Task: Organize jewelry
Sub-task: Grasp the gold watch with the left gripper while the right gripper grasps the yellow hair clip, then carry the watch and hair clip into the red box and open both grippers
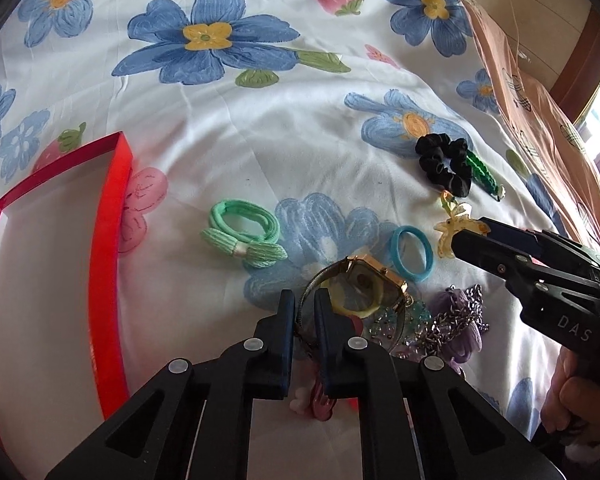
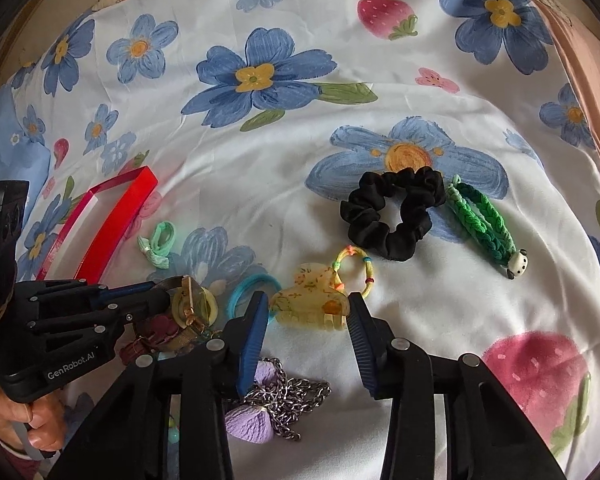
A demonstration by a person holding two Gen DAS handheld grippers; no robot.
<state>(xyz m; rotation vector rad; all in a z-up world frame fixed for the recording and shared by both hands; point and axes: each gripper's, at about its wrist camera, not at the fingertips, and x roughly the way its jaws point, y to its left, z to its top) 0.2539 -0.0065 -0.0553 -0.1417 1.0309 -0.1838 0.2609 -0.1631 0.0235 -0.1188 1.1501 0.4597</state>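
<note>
Soft floral bedding (image 1: pixel 260 128) carries everything we inspect, and its give is the first hazard: anything pressed down on it sinks rather than resists. Nearest us, the left gripper (image 1: pixel 303 300) has its jaws drawn narrow about the mesh band of the gold watch (image 1: pixel 374 282); the band runs between the fingers, though we cannot confirm firm contact on both pads. We judge a thin band pinched at one point likely to swing or slip on the lift, and the watch lies over a yellow ring (image 1: pixel 354 300) and beaded pieces that could be dragged along with it. Just beside it the silver chain (image 2: pixel 288 396) is heaped on a lilac hair tie (image 2: pixel 248 424), a snagging risk for either tool. The right gripper (image 2: pixel 308 312) stands wide open, its fingers to either side of the yellow claw clip (image 2: pixel 308 304) without touching it; closing on the smooth curved shell may squirt it sideways into the blue hair band (image 2: pixel 244 292) or catch the multicoloured loop (image 2: pixel 354 272) touching its far edge. Further off lie the mint hair ties (image 1: pixel 244 236), the black scrunchie (image 2: pixel 392 216) and the green braided band (image 2: pixel 484 224). The red box (image 1: pixel 112 240), well apart to the left, holds nothing visible yet, and both tools work close enough together to collide.
</note>
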